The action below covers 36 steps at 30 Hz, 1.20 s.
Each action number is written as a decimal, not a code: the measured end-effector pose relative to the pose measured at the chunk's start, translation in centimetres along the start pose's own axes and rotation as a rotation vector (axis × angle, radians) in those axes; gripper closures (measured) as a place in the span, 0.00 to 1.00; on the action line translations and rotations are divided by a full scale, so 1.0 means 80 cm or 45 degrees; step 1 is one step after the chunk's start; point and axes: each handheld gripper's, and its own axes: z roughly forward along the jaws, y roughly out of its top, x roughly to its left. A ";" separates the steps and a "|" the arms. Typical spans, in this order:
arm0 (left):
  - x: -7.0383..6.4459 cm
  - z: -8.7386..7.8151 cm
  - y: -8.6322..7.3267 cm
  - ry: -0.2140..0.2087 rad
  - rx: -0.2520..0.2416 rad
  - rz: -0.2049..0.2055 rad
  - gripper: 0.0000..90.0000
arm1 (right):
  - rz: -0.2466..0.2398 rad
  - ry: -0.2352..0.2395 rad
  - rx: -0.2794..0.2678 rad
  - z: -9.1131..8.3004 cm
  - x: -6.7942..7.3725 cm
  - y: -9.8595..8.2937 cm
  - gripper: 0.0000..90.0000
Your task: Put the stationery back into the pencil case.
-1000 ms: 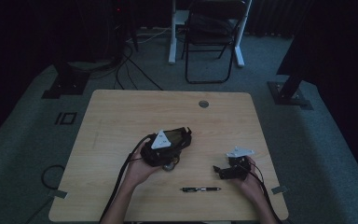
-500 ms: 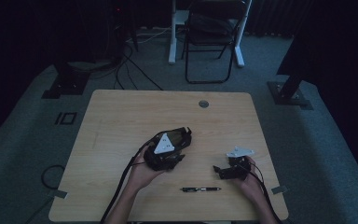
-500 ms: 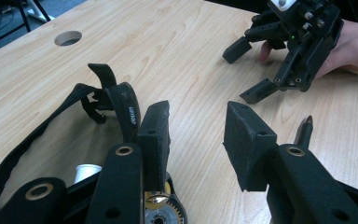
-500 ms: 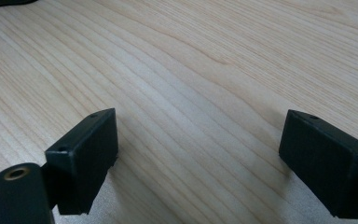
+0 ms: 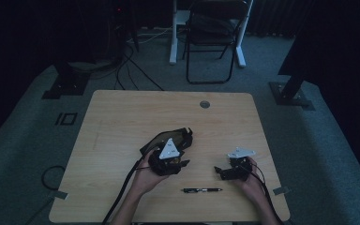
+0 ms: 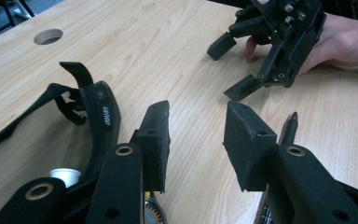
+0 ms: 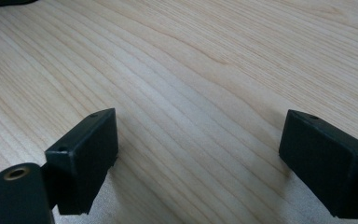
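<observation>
A: Left gripper?
B: Lower middle of the high view, held in the left hand. Jaws parted, nothing between them, just bare desk. In its own view the left gripper shows a moderate gap.

A: Right gripper?
B: Lower right of the high view, in the right hand, low over the desk. Jaws spread wide, released. Its own view, right gripper, shows wood grain between the jaws. In the left gripper view it sits upper right, jaws open, pointing toward the frame's left.

A: What's near them?
B: Black strap, curved, lying on the desk just above the left gripper in the high view. In the left gripper view the strap fills the left side, just beside the left jaw. Can't tell if it touches.

A: Anything else?
B: Pen flat on the desk, bottom centre of the high view, between the two hands, closer to the frame's lower edge. Its tip, pen, peeks behind the right jaw in the left gripper view. Round hole in the desk, upper middle.
</observation>
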 end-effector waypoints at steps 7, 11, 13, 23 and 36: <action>-0.007 0.004 -0.001 -0.018 0.002 0.004 0.68 | -0.002 0.000 -0.001 0.000 0.000 0.000 0.13; -0.010 0.005 -0.002 -0.024 0.001 0.008 0.68 | -0.001 0.000 -0.001 0.000 0.000 0.000 0.13; -0.011 0.006 -0.002 -0.030 -0.004 0.003 0.68 | -0.001 0.000 -0.001 0.000 0.000 0.000 0.13; -0.017 0.012 -0.006 -0.052 0.006 0.007 0.68 | -0.001 0.000 -0.001 0.000 0.000 0.000 0.13; -0.028 0.024 -0.014 -0.095 0.029 0.021 0.67 | -0.001 0.000 -0.001 0.000 0.000 0.000 0.13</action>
